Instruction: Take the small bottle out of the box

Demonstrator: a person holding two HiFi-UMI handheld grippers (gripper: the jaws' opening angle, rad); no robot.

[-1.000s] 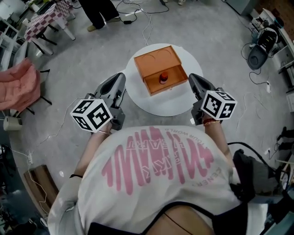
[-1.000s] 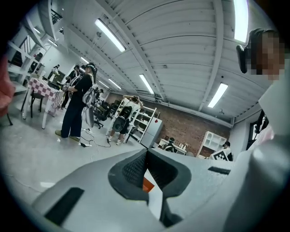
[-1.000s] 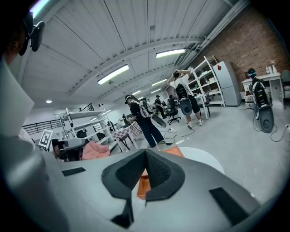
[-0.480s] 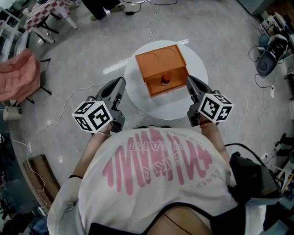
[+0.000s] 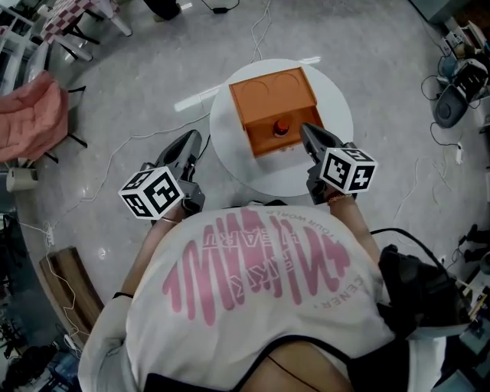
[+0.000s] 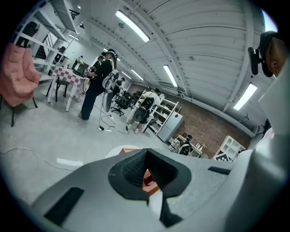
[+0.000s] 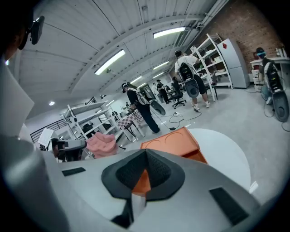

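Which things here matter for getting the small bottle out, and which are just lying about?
Job: small bottle, orange box, round white table, left gripper and right gripper, both shut.
Lying about: pink chair, floor cable, checked table.

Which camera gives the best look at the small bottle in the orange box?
The head view: the small bottle sits plainly in the open front of the box. Both gripper views show only parts of the box; no bottle can be made out there.
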